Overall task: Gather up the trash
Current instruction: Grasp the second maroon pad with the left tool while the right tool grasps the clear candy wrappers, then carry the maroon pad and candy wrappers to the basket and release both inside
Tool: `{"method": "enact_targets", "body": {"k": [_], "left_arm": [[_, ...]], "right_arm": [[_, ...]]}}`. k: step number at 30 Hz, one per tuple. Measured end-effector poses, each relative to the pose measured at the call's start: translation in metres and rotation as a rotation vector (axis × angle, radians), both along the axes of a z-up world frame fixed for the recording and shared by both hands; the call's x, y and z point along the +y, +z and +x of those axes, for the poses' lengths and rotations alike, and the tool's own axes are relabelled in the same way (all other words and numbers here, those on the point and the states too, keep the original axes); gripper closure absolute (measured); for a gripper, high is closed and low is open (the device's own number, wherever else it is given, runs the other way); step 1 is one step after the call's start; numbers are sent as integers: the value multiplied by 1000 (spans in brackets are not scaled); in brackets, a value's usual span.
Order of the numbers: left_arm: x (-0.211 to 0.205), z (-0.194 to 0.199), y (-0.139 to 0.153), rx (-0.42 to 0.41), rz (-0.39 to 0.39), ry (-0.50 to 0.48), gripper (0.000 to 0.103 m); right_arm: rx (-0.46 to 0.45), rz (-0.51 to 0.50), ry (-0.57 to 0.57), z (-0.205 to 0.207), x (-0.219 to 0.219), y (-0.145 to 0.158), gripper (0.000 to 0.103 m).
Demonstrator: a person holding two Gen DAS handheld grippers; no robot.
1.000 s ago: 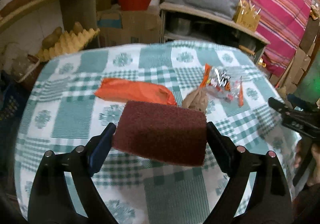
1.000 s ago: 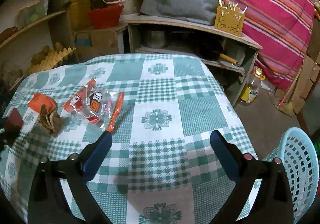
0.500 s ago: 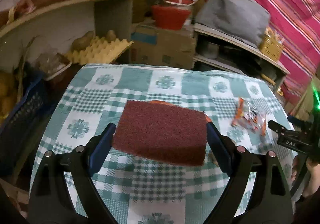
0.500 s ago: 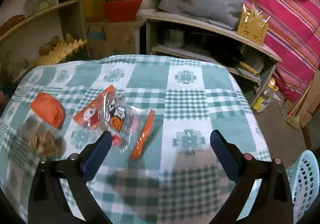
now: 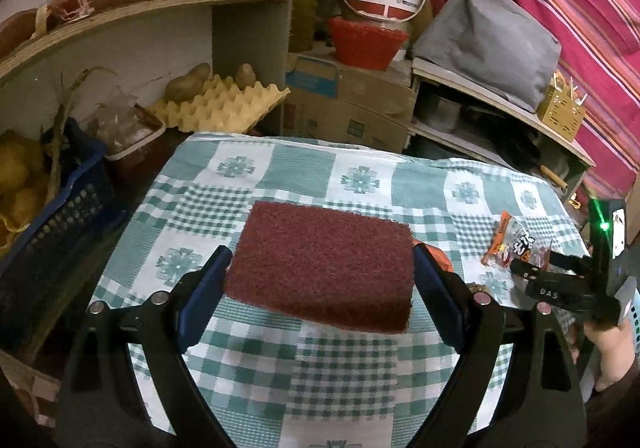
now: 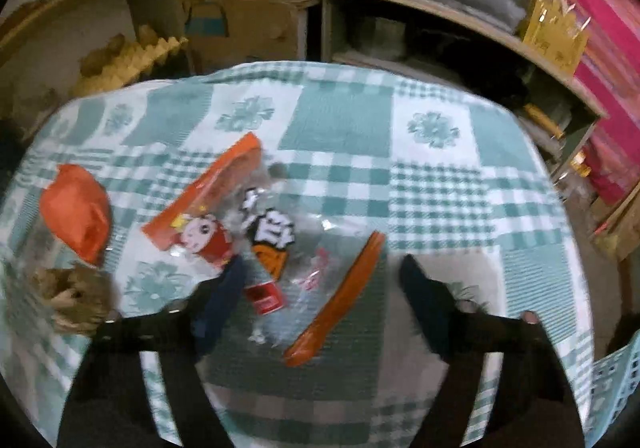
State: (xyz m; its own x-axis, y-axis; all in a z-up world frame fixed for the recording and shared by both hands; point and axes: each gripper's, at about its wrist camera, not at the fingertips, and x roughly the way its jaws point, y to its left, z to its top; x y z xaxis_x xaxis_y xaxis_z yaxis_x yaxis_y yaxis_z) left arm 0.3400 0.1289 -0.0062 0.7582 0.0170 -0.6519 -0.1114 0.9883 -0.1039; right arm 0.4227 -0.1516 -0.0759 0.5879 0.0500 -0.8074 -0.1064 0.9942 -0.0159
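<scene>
Right wrist view: right gripper point(image 6: 320, 280) closing around the clear snack wrapper point(image 6: 256, 232) on the checked tablecloth point(image 6: 440, 187). Best pinch low, catching crinkly film. Left gripper point(image 5: 320, 272) clamps the maroon scouring pad point(image 5: 324, 264).

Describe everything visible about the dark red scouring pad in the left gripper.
The scouring pad is a flat rectangular block of coarse, fibrous dark red material, thick enough to show a shadowed front edge. It looks dry and undamaged. The left gripper holds it level above the checked tablecloth, one blue-padded finger pressing each short side. Nothing else touches it. An orange wrapper peeks out from behind its right corner.
</scene>
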Motion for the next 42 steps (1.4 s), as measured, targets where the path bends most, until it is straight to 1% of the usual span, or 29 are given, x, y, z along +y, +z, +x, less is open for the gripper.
{"method": "enact_targets", "body": {"k": [1,3,4,5,7,11,13,19,22,28,35,38,42], "left_arm": [[1,-1,1,-2,2,4,16],[2,-2,2,-5,-2,5,16],[3,-3,2,-7,-3,6,16],[4,-3,3,-9,-3,6,16],[5,-5,5,-13,-2,8,16],[5,-11,9,-26,0,8,16],[6,-14,12,-33,2,9,16],[4,-20,16,-45,-2,5,16],[-3,-23,17,-51,6,-8,16],[-25,-29,20,-70,35,-48,16],[-49,-38,29,-97,8,-81,16],[-66,-45,35,-119,15,-102,16],[-105,-55,41,-143,57,-155,16]], "right_arm": [[3,16,10,-2,1,1,47],[-4,-9,20,-7,5,3,53],[-9,-23,21,-9,7,3,58],[-16,-41,19,-11,9,5,61],[-17,-29,23,-12,9,5,76],[-39,-39,3,-20,5,10,80],[-65,-47,-11,-27,0,17,81],[-127,-39,-58,-54,-31,44,81],[-158,-31,-96,-75,-56,58,81],[-218,-13,-205,-123,-116,83,81],[-288,-13,-329,-178,-177,101,81],[-309,-5,-366,-194,-200,104,81],[-317,-15,-401,-211,-224,104,81]]}}
